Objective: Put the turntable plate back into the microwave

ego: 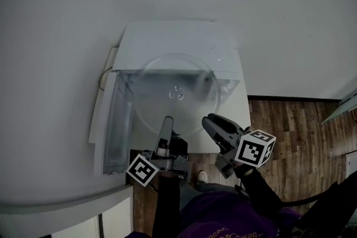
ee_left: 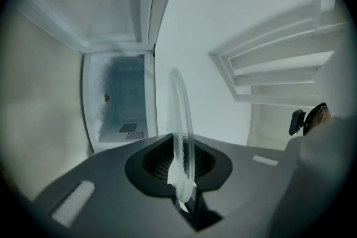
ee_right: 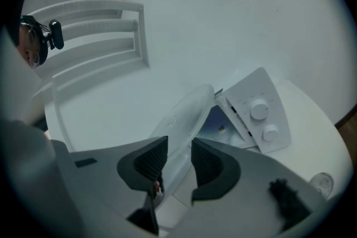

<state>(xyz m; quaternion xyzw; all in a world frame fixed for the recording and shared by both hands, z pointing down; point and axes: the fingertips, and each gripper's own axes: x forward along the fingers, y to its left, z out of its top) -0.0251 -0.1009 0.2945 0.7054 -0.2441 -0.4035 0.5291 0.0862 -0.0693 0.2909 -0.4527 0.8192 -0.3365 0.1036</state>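
Fingers [ee_left: 156, 161] of the left gripper [ego: 168, 121] are pinched on the near rim of the plate [ego: 175, 95]; in the left gripper view the glass stands edge-on between the 2 ribbed pads, which press it from both sides. At far left in the head view the door [ego: 111, 125] of the microwave [ego: 167, 36] hangs open; the left gripper view shows the lit cavity [ee_left: 120, 103] to the left of the plate and beyond it. The clear round plate is held up in front of the open mouth, touching no surface; from above its far edge overlaps the microwave's top front edge. The right gripper [ego: 209, 120] takes the rim just right of the left one, the 2 grippers side by side on the near edge; its fingers [ee_right: 150, 161] stand partly apart with the tilted rim filling the gap between them. Past that rim the right gripper view shows the panel [ee_right: 251, 120] with 2 knobs [ee_right: 259, 110]. A marker cube [ego: 255, 149] rides on the right gripper; wood floor [ego: 301, 131] lies at far right.
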